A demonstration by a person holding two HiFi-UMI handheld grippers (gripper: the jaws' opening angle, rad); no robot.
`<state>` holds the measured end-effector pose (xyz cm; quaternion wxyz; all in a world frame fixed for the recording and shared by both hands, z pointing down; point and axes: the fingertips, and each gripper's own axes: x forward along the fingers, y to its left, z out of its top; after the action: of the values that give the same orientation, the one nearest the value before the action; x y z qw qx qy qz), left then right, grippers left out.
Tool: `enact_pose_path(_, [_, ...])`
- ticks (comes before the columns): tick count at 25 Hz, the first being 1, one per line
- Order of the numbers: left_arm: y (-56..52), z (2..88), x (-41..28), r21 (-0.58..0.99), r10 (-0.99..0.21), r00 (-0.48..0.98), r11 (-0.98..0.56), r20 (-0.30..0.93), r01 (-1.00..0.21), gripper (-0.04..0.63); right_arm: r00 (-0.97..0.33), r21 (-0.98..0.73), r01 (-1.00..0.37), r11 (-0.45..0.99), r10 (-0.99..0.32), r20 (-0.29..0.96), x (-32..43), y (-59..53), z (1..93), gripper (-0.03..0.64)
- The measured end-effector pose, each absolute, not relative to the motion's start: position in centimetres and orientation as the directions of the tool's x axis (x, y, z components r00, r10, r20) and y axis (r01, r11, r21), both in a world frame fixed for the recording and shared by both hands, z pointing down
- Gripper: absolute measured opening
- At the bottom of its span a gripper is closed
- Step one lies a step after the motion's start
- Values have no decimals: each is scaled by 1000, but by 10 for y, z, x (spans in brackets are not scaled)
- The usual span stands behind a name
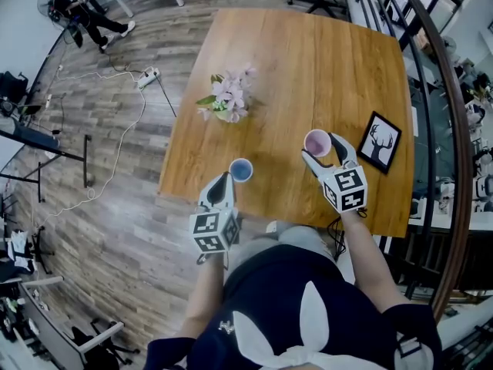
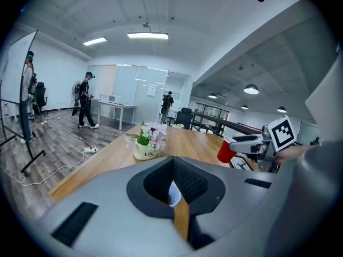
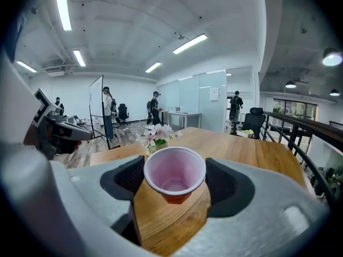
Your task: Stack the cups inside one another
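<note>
My right gripper (image 1: 320, 146) is shut on a red cup (image 1: 316, 142) with a pink inside. The cup is upright above the table's near right part and fills the space between the jaws (image 3: 174, 174). My left gripper (image 1: 231, 177) is shut on a second cup (image 1: 241, 169) with a pale blue inside, held above the table's near edge. In the left gripper view only a thin slice of that cup (image 2: 172, 193) shows in the narrow gap. The two cups are apart, side by side. The red cup (image 2: 226, 150) shows to the right in that view.
On the wooden table (image 1: 308, 68), a flower pot (image 1: 227, 99) stands left of centre and a framed deer picture (image 1: 379, 141) lies at the right. Its near edge is just below the grippers. A railing (image 1: 451, 129) runs along the right. People stand far back (image 2: 86, 98).
</note>
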<state>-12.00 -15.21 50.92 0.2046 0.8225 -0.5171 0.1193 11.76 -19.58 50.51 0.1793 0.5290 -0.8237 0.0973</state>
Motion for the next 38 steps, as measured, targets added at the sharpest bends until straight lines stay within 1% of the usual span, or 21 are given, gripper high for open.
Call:
enact_pose_path(6, [-152,509,-124,225,-815,421,-358,398,-906,9,-401,40,-896,443,-845,354,107,-196,483,353])
enact_pose_path(17, [-142,511,-145,226,-839,378,-311,391,-923,9,-458,45,-867,496,-828,323,78,-201,469,353])
enact_pose_path(30, [-130,516,-169,226,-861,314,-240,399,-944,9,-571,41,-792,609,-764,300,14,-204,460,354])
enact_pose_path(38, [-118,520,-176,223,-860,283,-203,424,-953,9,-652,25,-725,688,-698,296,-33,-198,459,353])
